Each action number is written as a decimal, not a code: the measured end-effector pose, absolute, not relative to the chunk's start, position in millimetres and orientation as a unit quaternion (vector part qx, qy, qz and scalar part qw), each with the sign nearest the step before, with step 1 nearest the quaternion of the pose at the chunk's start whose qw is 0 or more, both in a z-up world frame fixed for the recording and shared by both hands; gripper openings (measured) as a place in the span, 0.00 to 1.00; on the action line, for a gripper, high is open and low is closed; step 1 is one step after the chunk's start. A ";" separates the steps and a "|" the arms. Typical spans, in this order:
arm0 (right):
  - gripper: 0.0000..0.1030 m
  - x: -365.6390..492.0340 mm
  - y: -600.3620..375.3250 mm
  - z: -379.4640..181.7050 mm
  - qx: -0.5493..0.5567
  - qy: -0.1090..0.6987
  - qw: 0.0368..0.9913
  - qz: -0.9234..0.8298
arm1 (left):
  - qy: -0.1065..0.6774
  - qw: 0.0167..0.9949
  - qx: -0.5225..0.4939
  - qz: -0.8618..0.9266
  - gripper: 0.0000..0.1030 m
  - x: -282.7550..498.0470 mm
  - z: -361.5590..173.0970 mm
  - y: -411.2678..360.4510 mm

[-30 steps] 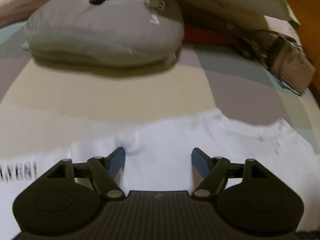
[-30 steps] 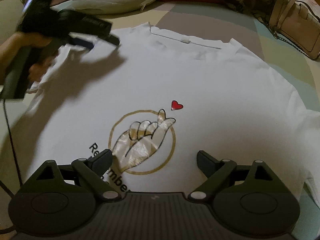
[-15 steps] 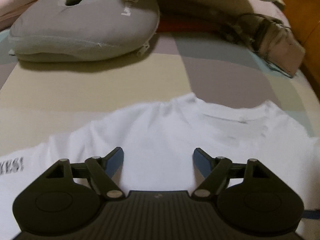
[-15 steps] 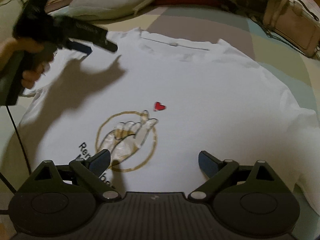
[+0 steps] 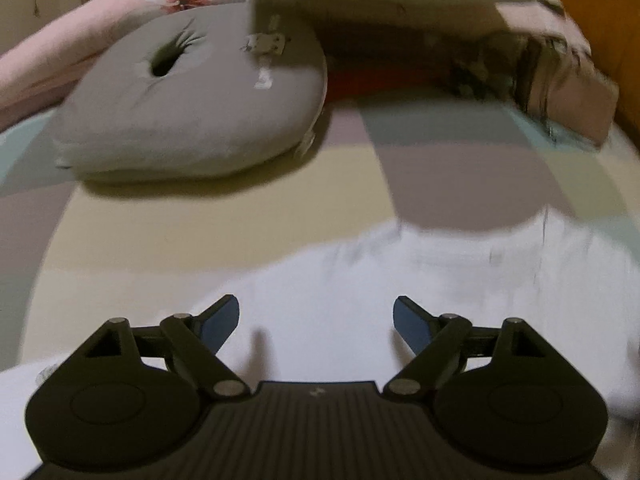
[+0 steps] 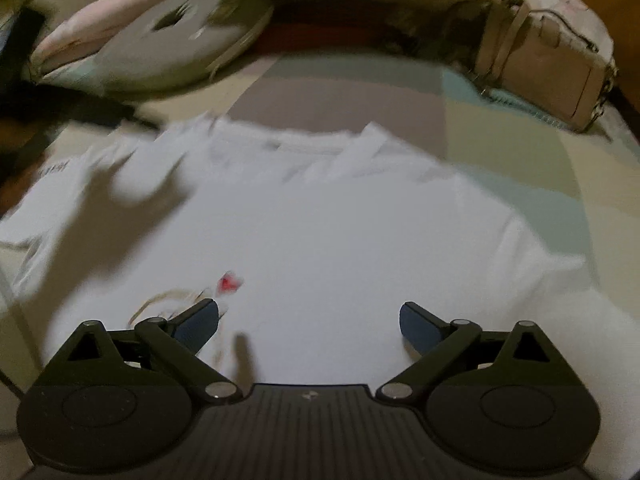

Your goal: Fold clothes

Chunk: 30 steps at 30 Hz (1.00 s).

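A: Left wrist view, status?
B: My left gripper [image 5: 316, 322] has just been widening its jaws; released, nothing between them. The white cotton T-shirt [image 5: 360, 300] lies flat below and ahead.

A: Right wrist view?
B: My right gripper [image 6: 309, 322] hangs released over the shirt's chest [image 6: 320, 232]. I should pinch one fabric layer at a shoulder edge.

Background clutter on my bed
Grey cushion [image 5: 192, 116], floral pink pillow [image 5: 132, 12], beige handbag [image 6: 548, 76], all on the patchwork bedsheet [image 5: 224, 216].
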State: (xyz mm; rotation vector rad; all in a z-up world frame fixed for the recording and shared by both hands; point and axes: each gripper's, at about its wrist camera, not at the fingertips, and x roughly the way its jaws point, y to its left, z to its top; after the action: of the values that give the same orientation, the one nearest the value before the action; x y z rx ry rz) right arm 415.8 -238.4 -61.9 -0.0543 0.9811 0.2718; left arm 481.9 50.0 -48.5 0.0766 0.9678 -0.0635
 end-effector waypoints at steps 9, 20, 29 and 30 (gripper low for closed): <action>1.00 498.7 -236.8 -78.7 -0.041 0.442 0.884 0.146 | 0.496 0.867 0.049 -0.012 0.82 412.2 -44.4 72.3; 1.00 551.8 -216.5 -100.1 -0.050 0.426 0.891 0.146 | 0.499 0.865 0.044 0.014 0.82 391.6 -55.4 99.4; 1.00 455.9 -223.7 -65.9 -0.085 0.440 0.869 0.212 | 0.460 0.870 0.131 -0.116 0.82 362.1 -44.1 70.5; 1.00 441.2 -222.6 -68.2 -0.082 0.447 0.865 0.213 | 0.459 0.869 0.134 -0.129 0.82 358.1 -48.7 65.7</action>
State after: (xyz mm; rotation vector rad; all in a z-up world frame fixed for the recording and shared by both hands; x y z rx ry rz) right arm 441.2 -222.6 -68.2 -0.1713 0.9371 0.4460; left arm 358.1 65.7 -48.7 0.2813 0.9606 -0.2703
